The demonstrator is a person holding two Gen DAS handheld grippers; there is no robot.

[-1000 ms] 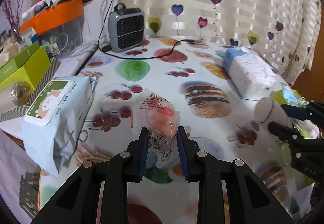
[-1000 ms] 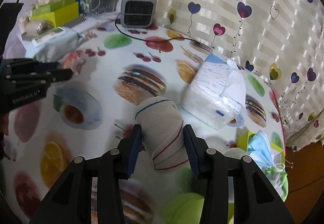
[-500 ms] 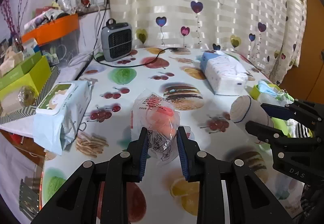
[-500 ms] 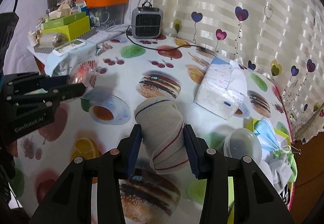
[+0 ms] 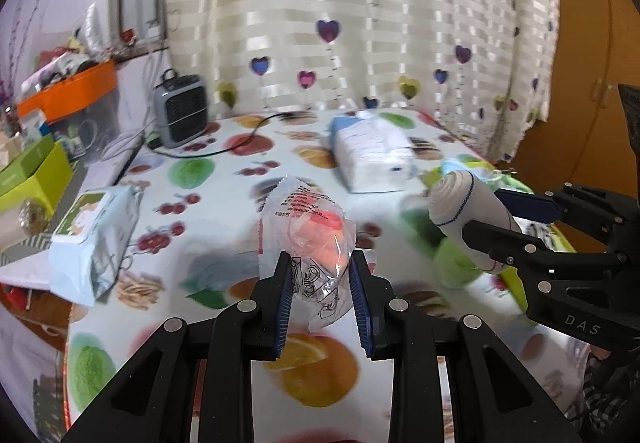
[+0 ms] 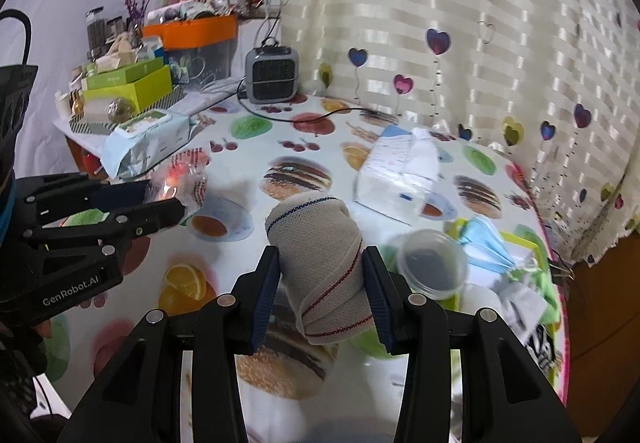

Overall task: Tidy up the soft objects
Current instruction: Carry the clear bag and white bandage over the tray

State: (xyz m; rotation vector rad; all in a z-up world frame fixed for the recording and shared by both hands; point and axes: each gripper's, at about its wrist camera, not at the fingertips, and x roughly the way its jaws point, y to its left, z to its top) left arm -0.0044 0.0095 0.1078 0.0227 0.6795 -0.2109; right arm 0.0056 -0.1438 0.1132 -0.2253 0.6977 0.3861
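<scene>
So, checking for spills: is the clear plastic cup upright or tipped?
Tipped: the clear plastic cup lies on its side on the table, mouth facing the camera.

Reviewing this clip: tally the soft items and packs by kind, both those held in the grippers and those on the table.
Bandage roll, held in the right gripper: 1
Clear packet with an orange item, held in the left gripper: 1
Wet-wipes pack at the table's edge: 1
Tissue pack on the table: 1
Blue face mask in the green tray: 1
Total: 5
</scene>
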